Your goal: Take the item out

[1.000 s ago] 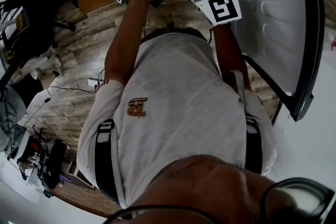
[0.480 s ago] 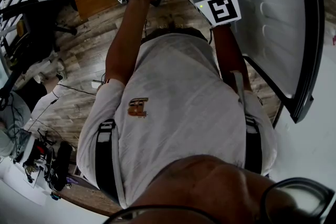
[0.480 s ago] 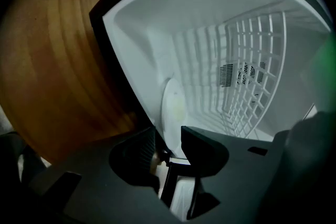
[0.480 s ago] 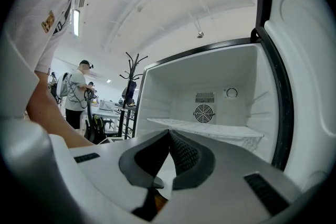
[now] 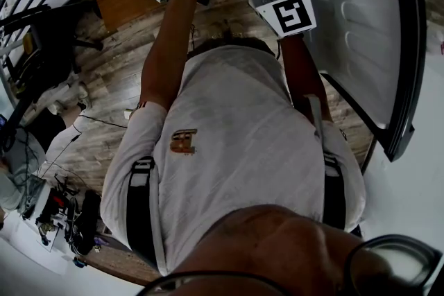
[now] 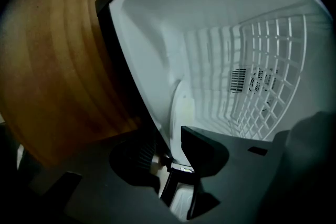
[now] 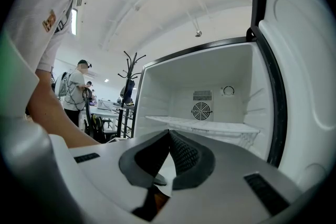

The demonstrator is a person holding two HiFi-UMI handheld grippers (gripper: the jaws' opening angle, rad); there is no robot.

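Left gripper view: the left gripper point(image 6: 166, 144) points into the open white refrigerator compartment point(image 6: 142, 44), beside a wooden panel point(image 6: 58, 60). Its jaws have just been opening and now stand spread wide. A pale rounded item point(image 6: 182, 107) stands between them, against the compartment's left wall near the front rim. The pads do not press on it, and what the item is cannot be told. Behind it, a white wire rack point(image 6: 268, 76) and a slotted vent point(image 6: 239, 80) line the compartment.

Right gripper view: the right gripper point(image 7: 169, 136) has its jaw tips together, with nothing between them. It faces the compartment from outside. A flat shelf point(image 7: 205, 126) spans the interior and a round fan grille point(image 7: 201, 111) sits on the back wall. The door point(image 7: 304, 86) stands open at the right.
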